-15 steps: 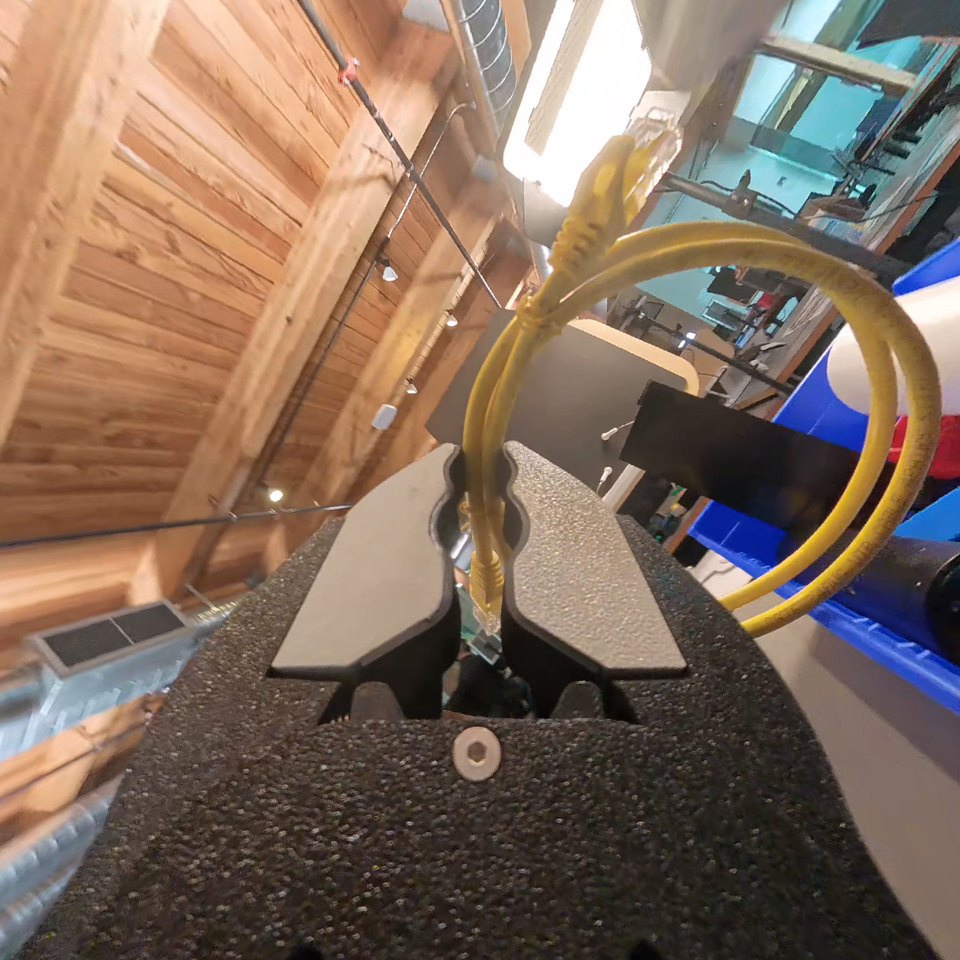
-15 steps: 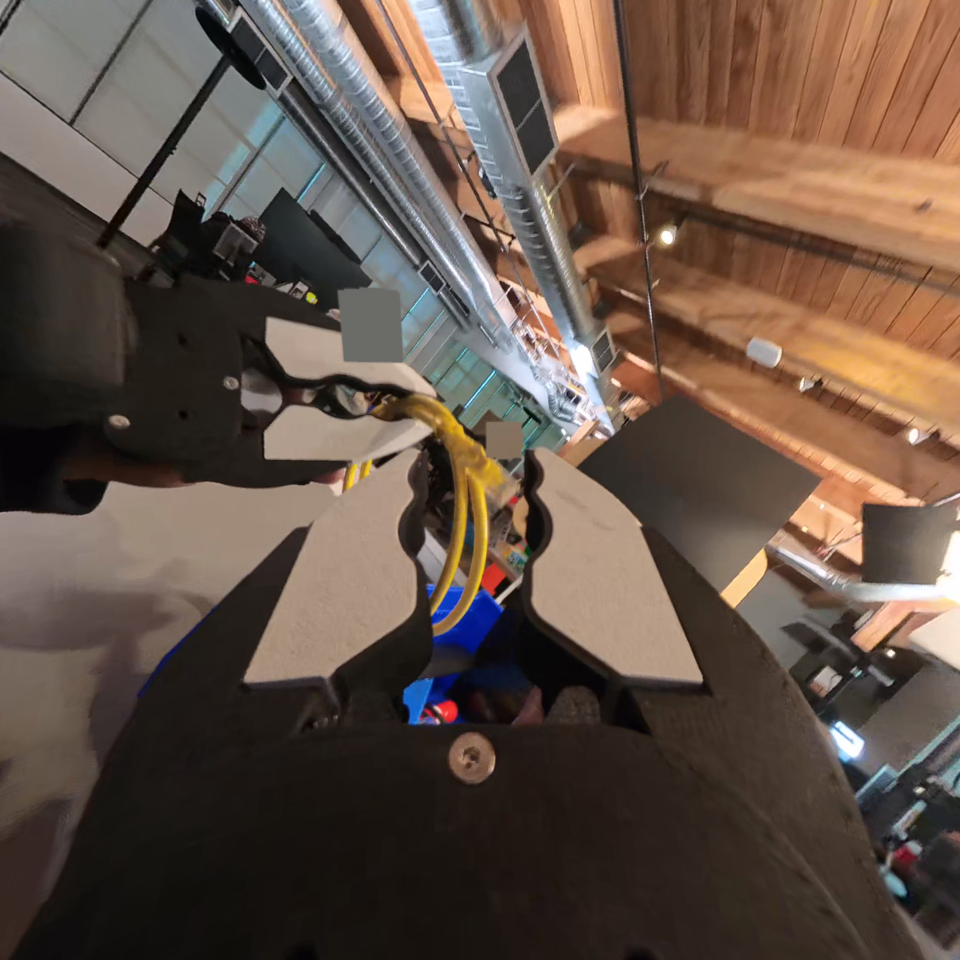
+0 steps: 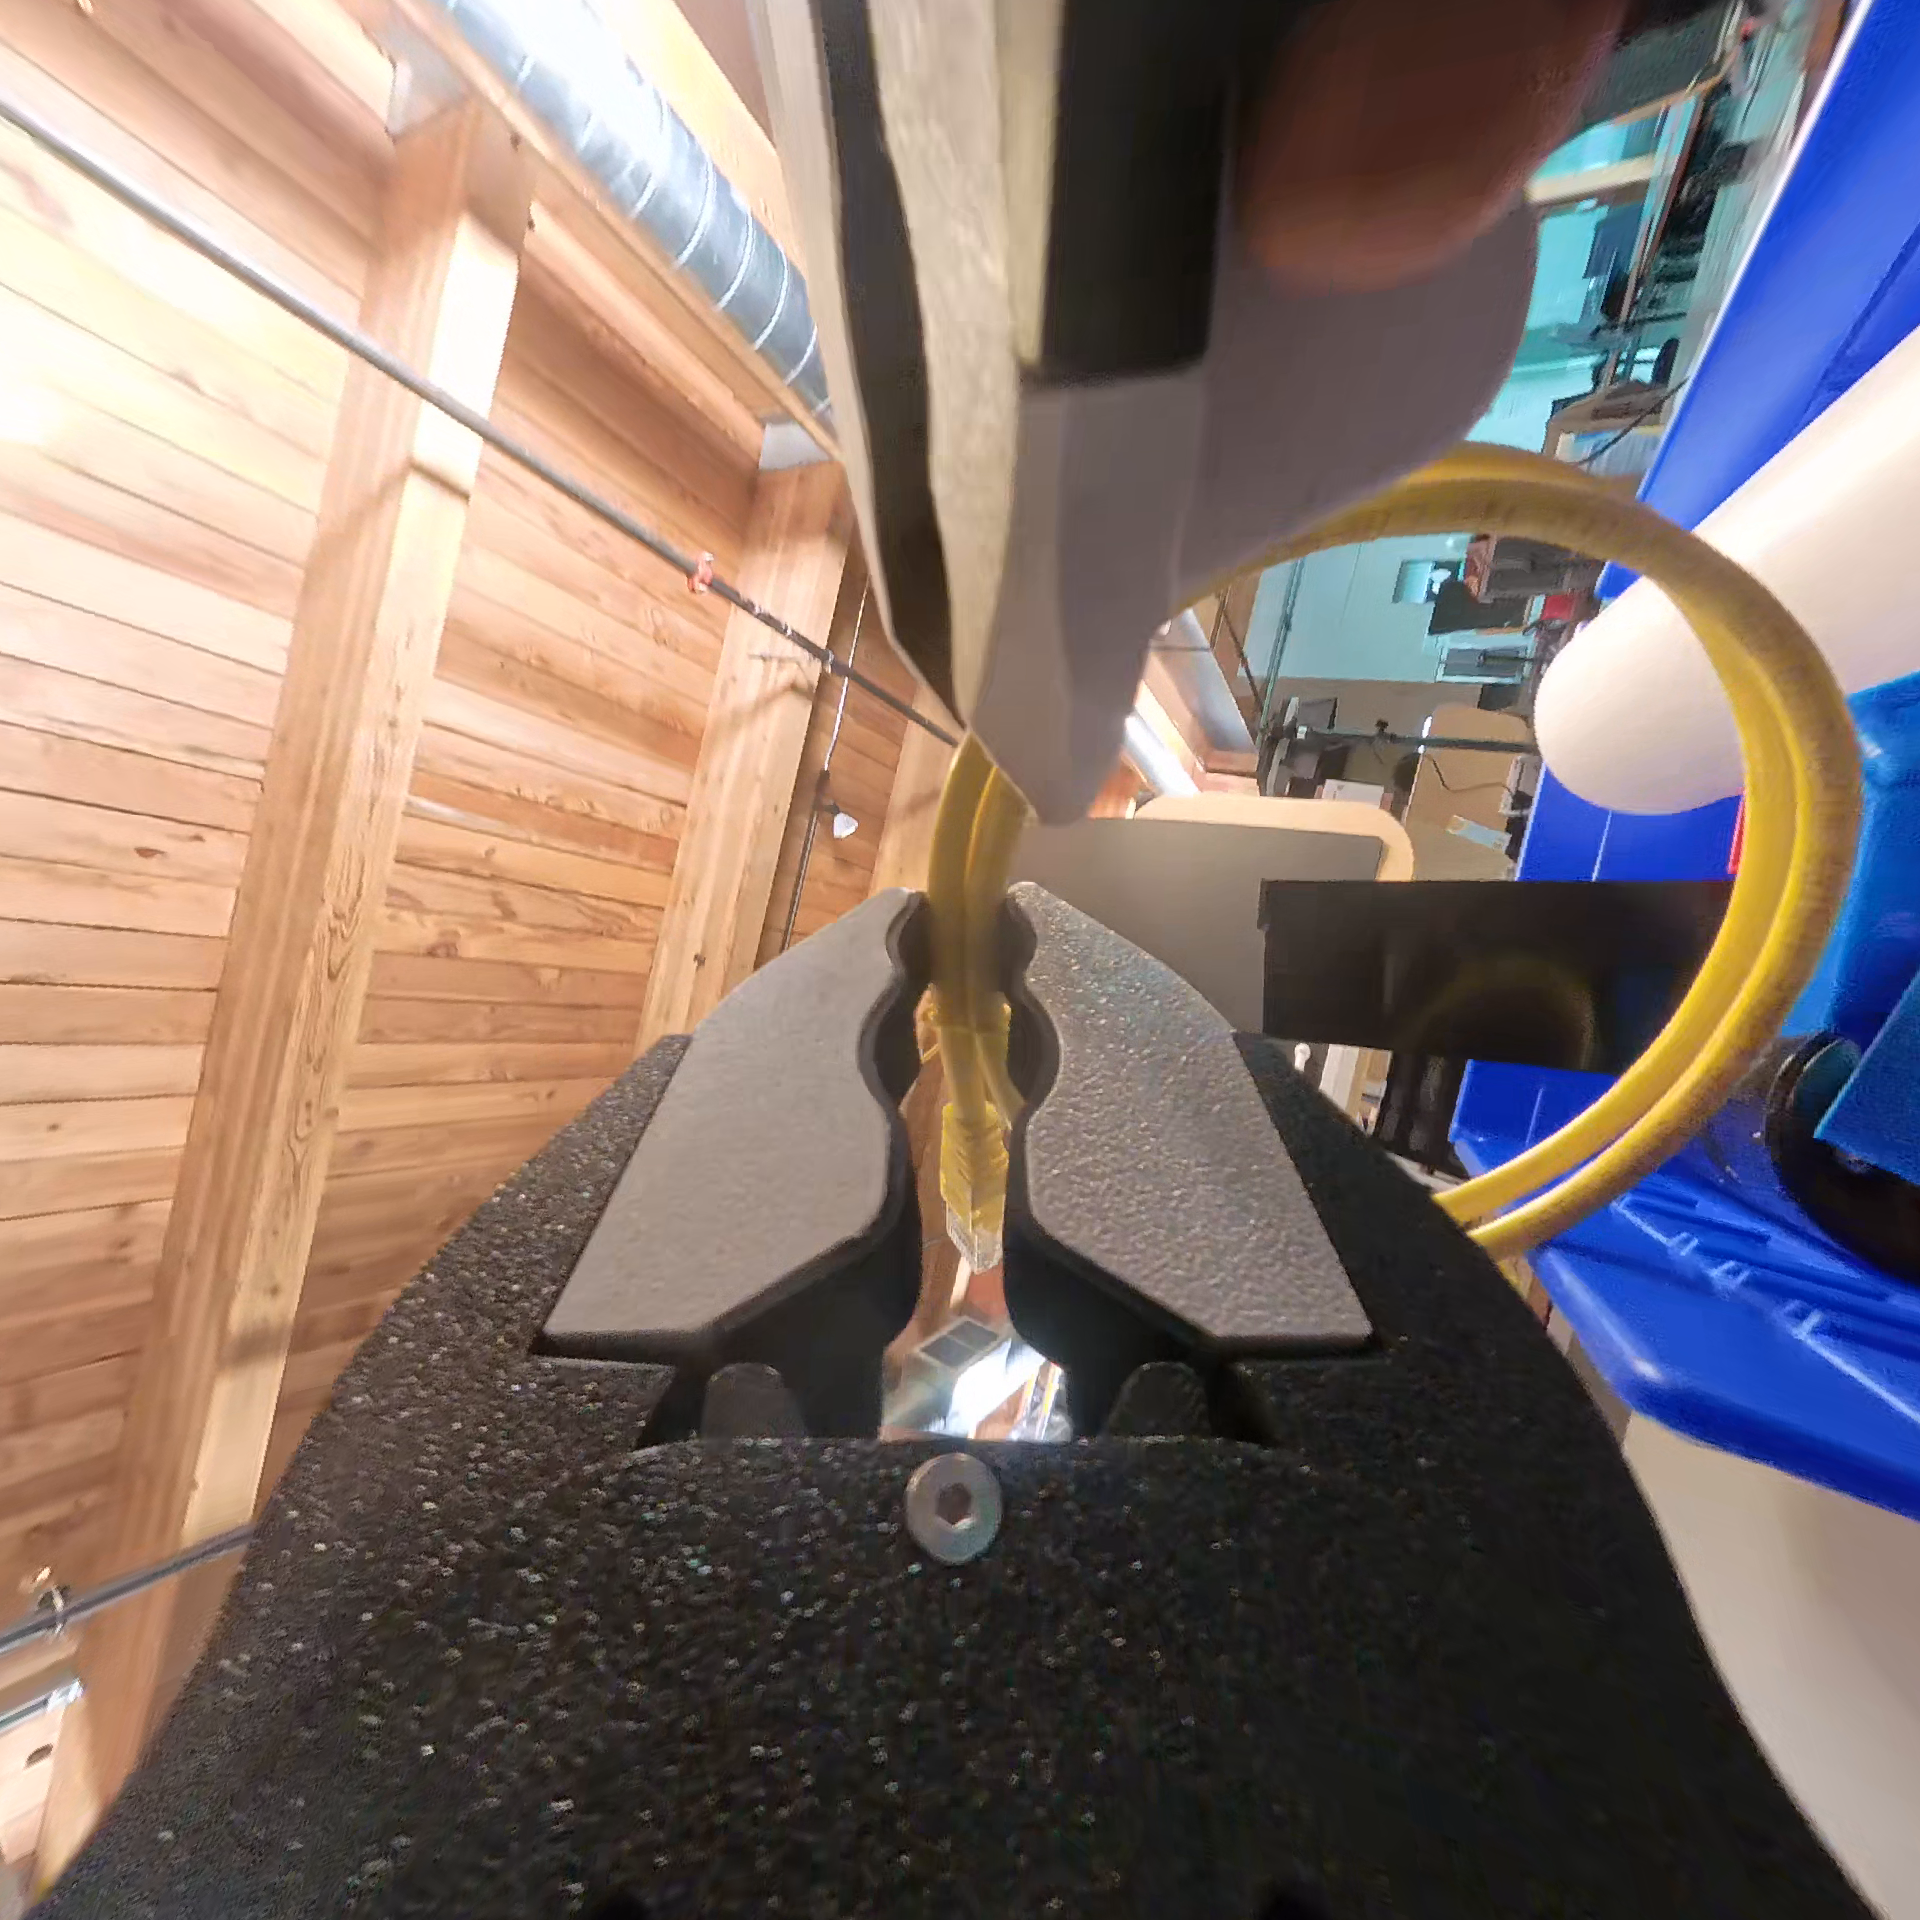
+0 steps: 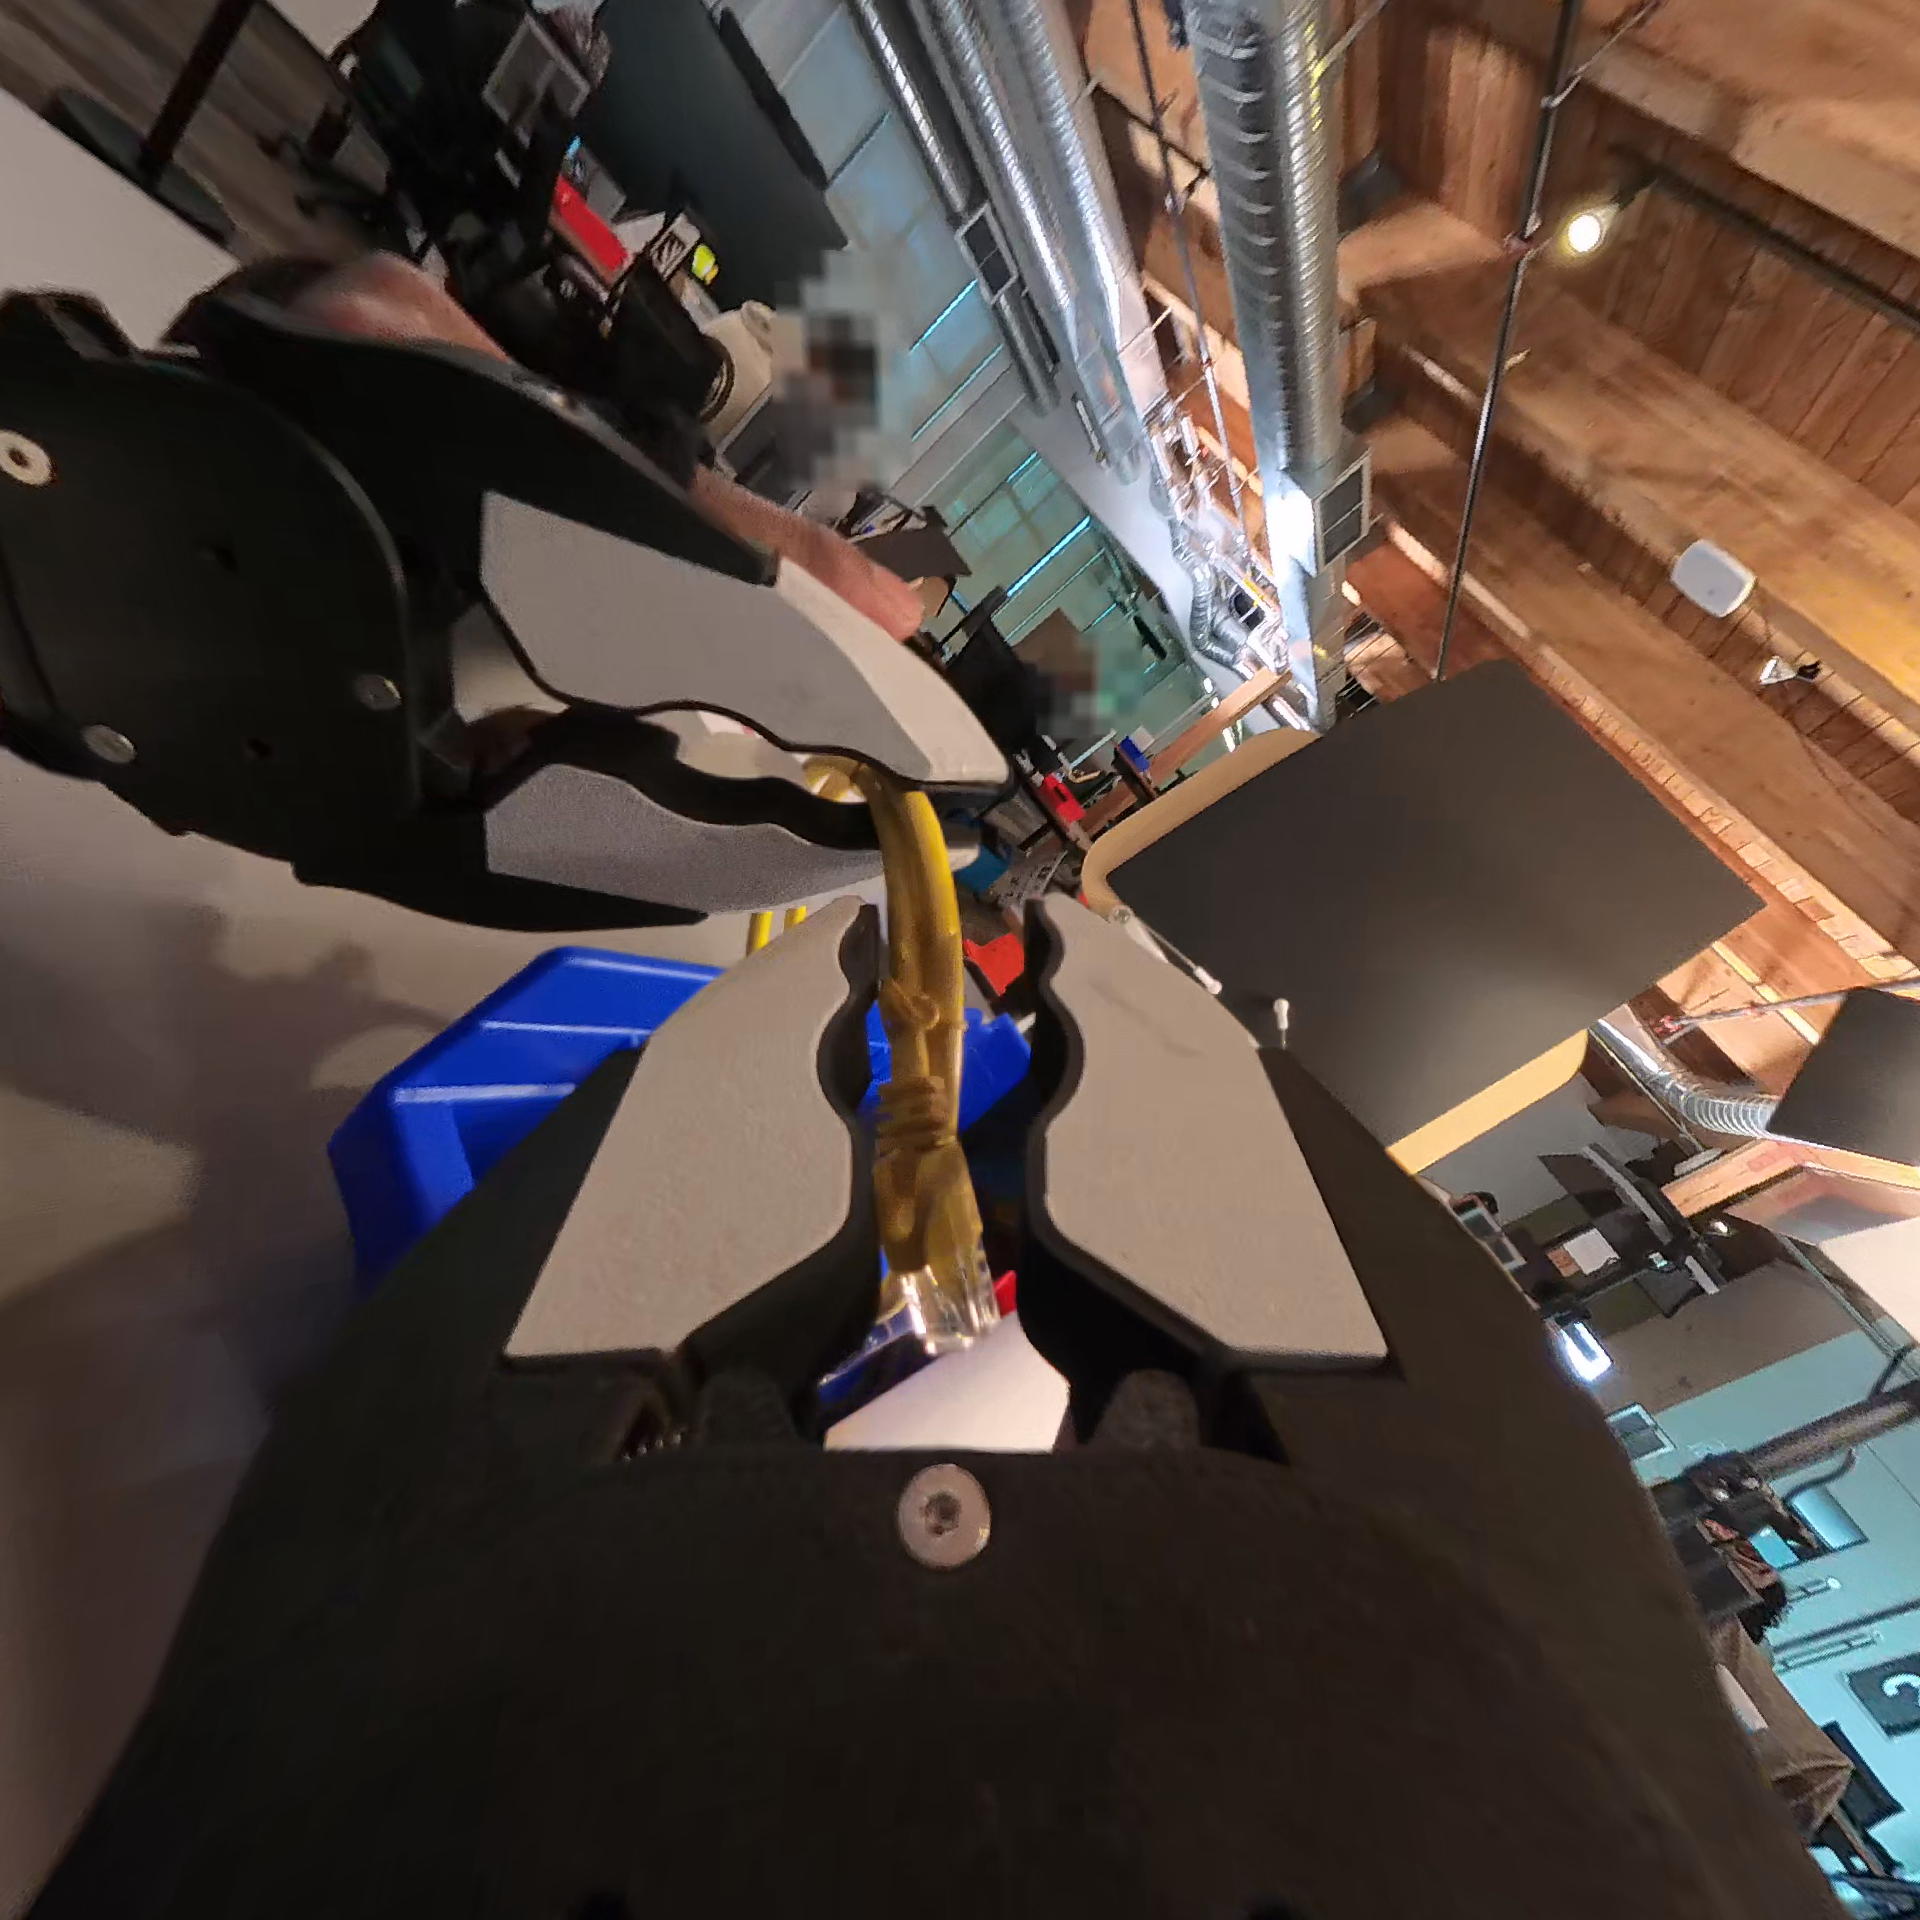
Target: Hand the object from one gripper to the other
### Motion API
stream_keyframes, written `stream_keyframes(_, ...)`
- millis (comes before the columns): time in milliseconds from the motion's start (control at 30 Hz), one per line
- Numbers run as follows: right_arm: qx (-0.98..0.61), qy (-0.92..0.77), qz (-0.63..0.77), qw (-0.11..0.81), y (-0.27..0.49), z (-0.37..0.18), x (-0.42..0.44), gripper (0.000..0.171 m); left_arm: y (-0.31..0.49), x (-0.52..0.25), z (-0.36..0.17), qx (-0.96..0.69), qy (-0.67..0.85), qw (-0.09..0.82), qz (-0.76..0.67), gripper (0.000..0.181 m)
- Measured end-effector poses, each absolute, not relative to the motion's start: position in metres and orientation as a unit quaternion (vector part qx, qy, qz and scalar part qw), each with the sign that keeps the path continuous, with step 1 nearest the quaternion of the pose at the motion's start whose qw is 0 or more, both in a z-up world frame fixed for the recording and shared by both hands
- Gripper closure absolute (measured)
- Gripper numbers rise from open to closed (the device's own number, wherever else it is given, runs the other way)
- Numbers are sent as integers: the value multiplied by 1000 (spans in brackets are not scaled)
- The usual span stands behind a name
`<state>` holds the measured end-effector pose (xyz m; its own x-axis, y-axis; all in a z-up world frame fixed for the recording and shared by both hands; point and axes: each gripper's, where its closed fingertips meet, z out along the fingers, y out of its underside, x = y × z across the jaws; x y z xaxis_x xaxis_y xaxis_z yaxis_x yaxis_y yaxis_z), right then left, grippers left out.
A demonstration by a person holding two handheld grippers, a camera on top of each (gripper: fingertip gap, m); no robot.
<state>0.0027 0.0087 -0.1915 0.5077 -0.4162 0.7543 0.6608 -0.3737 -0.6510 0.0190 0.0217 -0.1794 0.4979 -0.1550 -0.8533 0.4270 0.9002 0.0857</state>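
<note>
A coiled yellow network cable [image 3: 1808, 831] is pinched between the tips of my left gripper [image 3: 966, 914], with one clear plug hanging between the fingers and its loop arching to the right. My right gripper [image 3: 1049, 769] comes down from above and meets the cable just beyond the left tips. In the right wrist view, my right gripper [image 4: 945, 925] is open, with its fingers on either side of the cable's bundled end [image 4: 920, 1122] and a gap on each side. The left gripper [image 4: 935, 821] reaches in from the left, shut on the cable.
A blue plastic bin [image 3: 1714, 1351] with a white roll [image 3: 1714, 665] sits at the right on a white table; the bin also shows in the right wrist view [image 4: 499, 1060]. A black panel [image 4: 1434, 883] stands behind. Both cameras tilt up at a wooden ceiling and metal ducts. Only a small space, under 4 cm, lies between the two pairs of fingers.
The right gripper has moved in close over the left one, so the cable's upper plug end now lies between its fingers. The left gripper still holds the cable.
</note>
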Motion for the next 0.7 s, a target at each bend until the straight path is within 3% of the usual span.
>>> stream_keyframes(100,-681,-100,-484,540,11,-199,4,159,18,15,-180,146,472,848,-190,168)
stream_keyframes(167,-681,-97,-488,537,11,-200,5,159,18,17,-182,132,485,836,-220,167)
stream_keyframes(300,-672,-70,-483,558,5,-194,11,159,26,16,-173,43,518,760,-390,137)
stream_keyframes(400,-653,-26,-469,593,-8,-181,21,159,37,11,-162,2,514,703,-491,132)
stream_keyframes(533,-624,20,-398,673,-24,-165,26,159,43,16,-159,-80,540,537,-643,123)
stream_keyframes(700,-606,48,-265,748,-35,-156,28,160,31,24,-186,-141,617,279,-722,122)
